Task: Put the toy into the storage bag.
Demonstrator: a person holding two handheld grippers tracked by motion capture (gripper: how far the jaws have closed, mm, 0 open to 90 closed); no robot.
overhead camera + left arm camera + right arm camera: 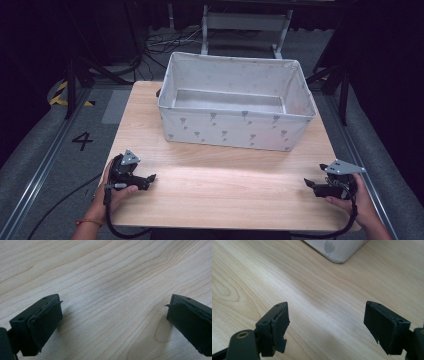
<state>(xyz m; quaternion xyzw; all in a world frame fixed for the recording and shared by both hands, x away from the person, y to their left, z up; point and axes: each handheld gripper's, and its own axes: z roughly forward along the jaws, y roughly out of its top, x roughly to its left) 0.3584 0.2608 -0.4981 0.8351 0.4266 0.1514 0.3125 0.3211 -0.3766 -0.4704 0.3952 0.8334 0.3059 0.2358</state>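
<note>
Pale wooden table carries a white patterned fabric bin; near its front corners, left gripper and right gripper gape wide, holding nothing.

Overall: a pale band of light is falling across the table between the left gripper and the right gripper; the floor around is lying in darkness.
Shadows: soft ones are spreading just under the left gripper's jaws in its own view.
Glare: a mild sheen is showing on the wood ahead of the right gripper.
Focus: both gripper views are looking grainy; the bin beyond the right gripper is blurring slightly.
High view: it is looking soft and low in detail.
</note>
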